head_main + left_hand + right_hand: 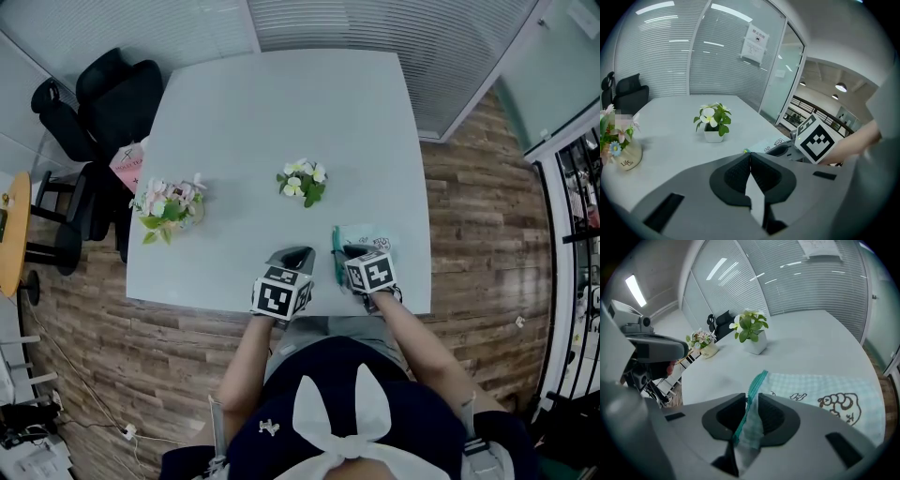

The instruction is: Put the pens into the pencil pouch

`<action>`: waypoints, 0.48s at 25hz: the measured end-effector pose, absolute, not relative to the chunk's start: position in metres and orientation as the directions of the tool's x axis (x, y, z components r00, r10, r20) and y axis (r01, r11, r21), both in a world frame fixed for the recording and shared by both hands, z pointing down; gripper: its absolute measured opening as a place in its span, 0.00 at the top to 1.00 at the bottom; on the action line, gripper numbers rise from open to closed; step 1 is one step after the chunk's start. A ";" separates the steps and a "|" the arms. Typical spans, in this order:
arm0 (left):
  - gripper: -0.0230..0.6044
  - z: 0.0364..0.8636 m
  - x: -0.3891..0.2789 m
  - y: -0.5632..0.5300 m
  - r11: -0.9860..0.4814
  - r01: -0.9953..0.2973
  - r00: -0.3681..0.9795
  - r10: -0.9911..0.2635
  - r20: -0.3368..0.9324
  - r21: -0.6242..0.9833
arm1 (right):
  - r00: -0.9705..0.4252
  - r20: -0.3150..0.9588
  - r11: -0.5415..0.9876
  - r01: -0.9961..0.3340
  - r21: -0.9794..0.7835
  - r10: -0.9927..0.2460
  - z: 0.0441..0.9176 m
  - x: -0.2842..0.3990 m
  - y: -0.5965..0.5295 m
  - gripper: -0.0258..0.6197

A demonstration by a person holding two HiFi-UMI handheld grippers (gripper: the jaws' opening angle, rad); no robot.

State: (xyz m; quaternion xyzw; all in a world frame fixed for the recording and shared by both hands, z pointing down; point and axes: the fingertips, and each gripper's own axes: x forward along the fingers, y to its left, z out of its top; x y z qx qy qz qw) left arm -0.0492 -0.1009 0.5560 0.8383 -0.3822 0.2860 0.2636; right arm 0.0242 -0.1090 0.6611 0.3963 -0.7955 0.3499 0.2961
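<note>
On smooth table (281, 112), checked fabric pouch (820, 385) between released right tongs (751, 397), left tongs (750, 155) clenched

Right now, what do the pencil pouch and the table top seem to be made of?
The pencil pouch looks like soft woven cloth, matte, in a pale green check with printed drawings; its edge bends limply, and a teal zipper runs along it. The table top looks like smooth pale laminate or painted board: even colour, soft sheen. Which one, I cannot tell.
</note>
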 end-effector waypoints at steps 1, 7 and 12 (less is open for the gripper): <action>0.93 0.555 -0.049 -0.101 -0.570 -0.792 0.543 -0.493 0.680 0.219 | -0.515 0.742 0.441 -0.836 -0.326 -0.430 0.659 0.024 -0.109 0.82; 0.93 0.546 -0.044 -0.103 -0.580 -0.787 0.553 -0.509 0.660 0.212 | -0.558 0.684 0.432 -0.821 -0.373 -0.470 0.637 0.026 -0.108 0.81; 0.93 0.535 -0.044 -0.106 -0.554 -0.805 0.544 -0.550 0.634 0.209 | -0.571 0.618 0.416 -0.819 -0.394 -0.540 0.605 0.031 -0.112 0.83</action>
